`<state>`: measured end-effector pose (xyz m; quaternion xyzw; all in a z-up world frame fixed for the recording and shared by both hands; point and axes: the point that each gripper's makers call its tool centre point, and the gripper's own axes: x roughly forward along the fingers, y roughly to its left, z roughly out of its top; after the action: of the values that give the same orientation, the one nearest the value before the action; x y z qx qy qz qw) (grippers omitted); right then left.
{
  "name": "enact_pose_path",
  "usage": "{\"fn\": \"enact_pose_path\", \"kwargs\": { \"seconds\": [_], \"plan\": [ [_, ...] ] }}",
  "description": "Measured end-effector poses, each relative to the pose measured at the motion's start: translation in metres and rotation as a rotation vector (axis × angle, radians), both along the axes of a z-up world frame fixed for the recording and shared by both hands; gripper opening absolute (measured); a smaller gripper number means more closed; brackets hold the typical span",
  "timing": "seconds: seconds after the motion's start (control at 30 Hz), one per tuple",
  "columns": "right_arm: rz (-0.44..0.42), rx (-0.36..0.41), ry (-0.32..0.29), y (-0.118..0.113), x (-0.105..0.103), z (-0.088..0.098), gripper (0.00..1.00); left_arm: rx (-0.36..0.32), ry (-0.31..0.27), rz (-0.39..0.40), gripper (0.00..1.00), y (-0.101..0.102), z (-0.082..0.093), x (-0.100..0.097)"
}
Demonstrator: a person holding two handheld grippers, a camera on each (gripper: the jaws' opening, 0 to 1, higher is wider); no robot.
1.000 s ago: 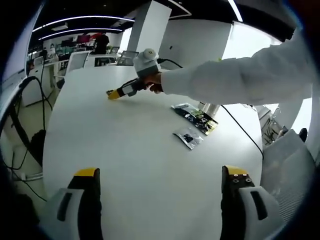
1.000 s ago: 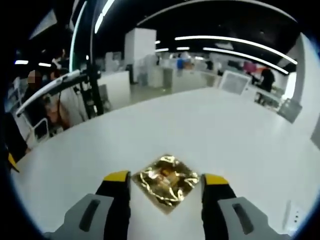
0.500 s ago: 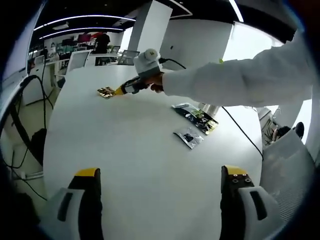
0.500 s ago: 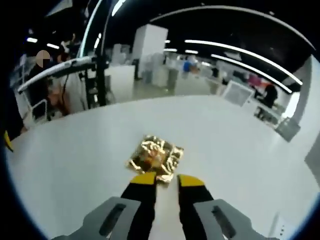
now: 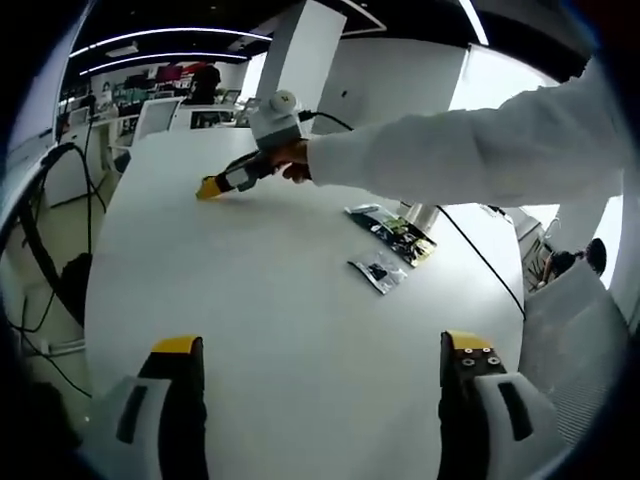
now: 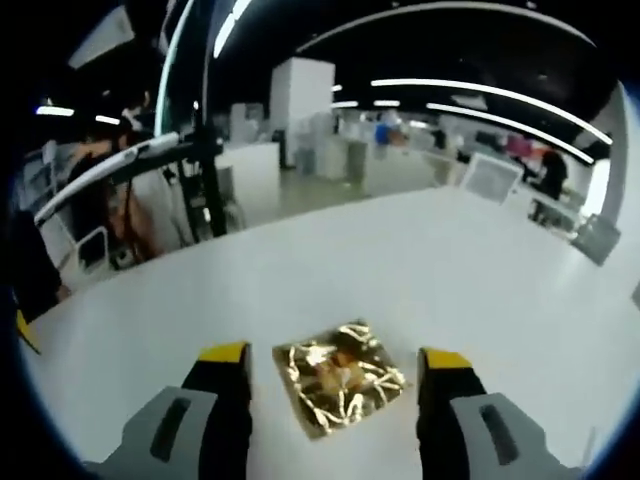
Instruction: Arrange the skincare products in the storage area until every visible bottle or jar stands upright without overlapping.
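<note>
A crinkled gold foil sachet (image 6: 340, 375) lies flat on the white table (image 6: 420, 260), between the two jaws of my right gripper (image 6: 334, 356), which stands open around it without touching. In the left gripper view that same right gripper (image 5: 208, 188) is at the table's far side, held by a hand on a white sleeve (image 5: 470, 140). Two more flat sachets lie mid-table to the right, a dark printed one (image 5: 392, 232) and a smaller clear one (image 5: 377, 272). My left gripper (image 5: 322, 350) is open over bare table, well short of them.
A black cable (image 5: 480, 255) runs across the table's right side. More cables and a chair (image 5: 60, 290) sit off the left edge. Screens (image 5: 155, 120) stand at the far end. In the right gripper view, a metal stand (image 6: 205, 170) and desks lie beyond the table edge.
Half a second ago my right gripper's jaws were nearly shut just behind the gold sachet. Now they are wide apart with the sachet between them. The left gripper has not moved.
</note>
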<state>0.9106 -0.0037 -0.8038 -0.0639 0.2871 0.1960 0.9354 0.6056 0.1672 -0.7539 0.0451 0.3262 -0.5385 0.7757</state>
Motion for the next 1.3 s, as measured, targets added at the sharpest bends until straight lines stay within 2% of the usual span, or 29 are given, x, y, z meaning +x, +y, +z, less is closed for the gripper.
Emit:
{"fn": "enact_pose_path", "kwargs": {
  "seconds": [0.03, 0.07, 0.1, 0.27, 0.33, 0.7, 0.9, 0.93, 0.97, 1.0, 1.03, 1.07, 1.23, 1.27, 1.3],
  "plan": [
    [0.008, 0.017, -0.012, 0.005, -0.003, 0.001, 0.51, 0.001, 0.003, 0.001, 0.93, 0.0, -0.001, 0.0],
    [0.0, -0.016, -0.014, 0.001, -0.003, 0.002, 0.44, 0.002, 0.005, 0.002, 0.92, 0.001, -0.002, 0.0],
    [0.005, -0.013, -0.019, 0.003, -0.005, 0.002, 0.43, 0.002, 0.007, 0.004, 0.92, 0.0, -0.002, -0.001],
    [0.007, -0.016, -0.053, 0.01, -0.019, 0.006, 0.42, -0.004, 0.005, -0.007, 0.92, -0.005, 0.002, -0.001],
    [0.003, -0.026, -0.075, 0.009, -0.021, 0.009, 0.37, -0.009, 0.003, -0.008, 0.92, -0.006, 0.004, -0.001],
    [-0.03, -0.002, -0.077, 0.006, -0.034, 0.015, 0.33, -0.006, 0.002, -0.009, 0.91, -0.007, 0.005, -0.001],
    [-0.052, 0.018, -0.076, 0.006, -0.048, 0.017, 0.25, -0.008, 0.0, -0.012, 0.91, -0.008, 0.008, -0.001],
    [-0.057, 0.016, -0.075, 0.004, -0.051, 0.018, 0.0, -0.007, 0.0, -0.013, 0.91, -0.008, 0.008, -0.001],
    [-0.009, -0.079, -0.105, 0.005, -0.053, 0.016, 0.0, -0.006, -0.003, -0.015, 0.91, -0.008, 0.008, -0.002],
    [0.021, -0.131, -0.136, 0.004, -0.054, 0.02, 0.0, -0.006, -0.004, -0.015, 0.91, -0.009, 0.009, -0.002],
    [-0.006, -0.052, -0.103, 0.014, -0.061, 0.02, 0.0, -0.008, -0.004, -0.016, 0.91, -0.009, 0.009, -0.002],
    [-0.009, -0.042, -0.096, 0.015, -0.067, 0.023, 0.0, -0.009, -0.004, -0.017, 0.91, -0.009, 0.01, -0.003],
    [0.004, -0.064, -0.083, 0.027, -0.091, 0.031, 0.0, -0.013, -0.002, -0.017, 0.91, -0.011, 0.012, -0.004],
    [0.003, -0.059, -0.099, 0.025, -0.088, 0.032, 0.0, -0.013, -0.003, -0.017, 0.91, -0.011, 0.013, -0.004],
    [0.005, -0.051, -0.153, 0.027, -0.085, 0.04, 0.04, -0.013, -0.004, -0.016, 0.91, -0.011, 0.013, -0.003]
  ]
}}
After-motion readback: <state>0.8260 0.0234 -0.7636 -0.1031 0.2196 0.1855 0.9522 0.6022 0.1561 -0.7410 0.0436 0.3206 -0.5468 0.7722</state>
